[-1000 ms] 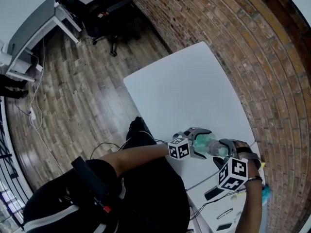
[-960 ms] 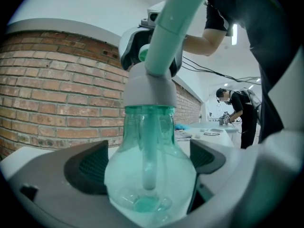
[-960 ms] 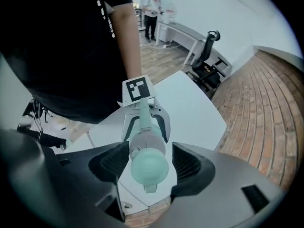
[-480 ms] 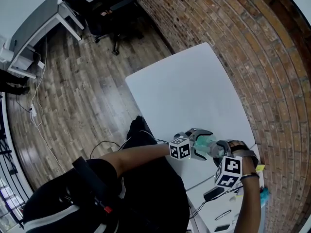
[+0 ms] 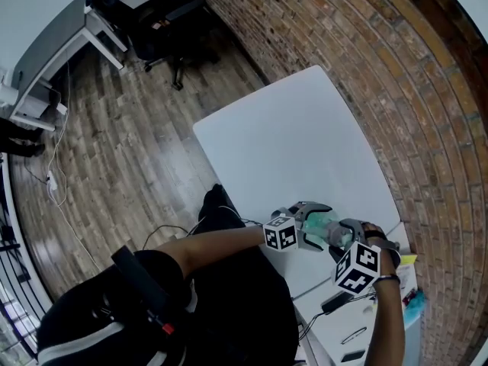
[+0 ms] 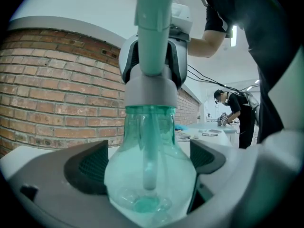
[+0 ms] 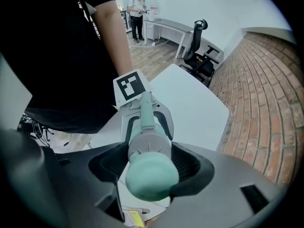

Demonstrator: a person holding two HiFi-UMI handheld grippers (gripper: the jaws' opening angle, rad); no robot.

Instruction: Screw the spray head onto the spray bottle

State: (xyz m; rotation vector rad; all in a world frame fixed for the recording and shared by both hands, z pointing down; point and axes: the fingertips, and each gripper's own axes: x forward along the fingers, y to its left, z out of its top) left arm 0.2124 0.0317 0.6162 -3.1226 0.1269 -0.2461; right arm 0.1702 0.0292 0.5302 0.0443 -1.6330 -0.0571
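Note:
A clear teal spray bottle (image 6: pixel 149 175) lies sideways over the near end of the white table (image 5: pixel 290 143). My left gripper (image 6: pixel 148 165) is shut on its round body. The spray head's grey collar (image 6: pixel 149 89) sits on the bottle neck, with the teal head (image 6: pixel 153 27) beyond it. My right gripper (image 7: pixel 149 163) is shut on the collar (image 7: pixel 149 148), and the teal spray head (image 7: pixel 152 177) bulges toward its camera. In the head view the left gripper (image 5: pixel 319 226) and the right gripper (image 5: pixel 345 236) meet end to end around the bottle (image 5: pixel 329 229), close to the table's near right corner.
A brick wall (image 5: pixel 396 97) runs along the table's right side. A second white desk (image 5: pixel 358 330) with cables and small items lies just below the right hand. Wooden floor (image 5: pixel 114 151), an office chair (image 5: pixel 164 21) and a grey desk (image 5: pixel 53 52) lie to the left.
The right gripper's marker cube has shifted a little left and turned, with the hand still on the spray head. The left gripper and bottle have stayed in place.

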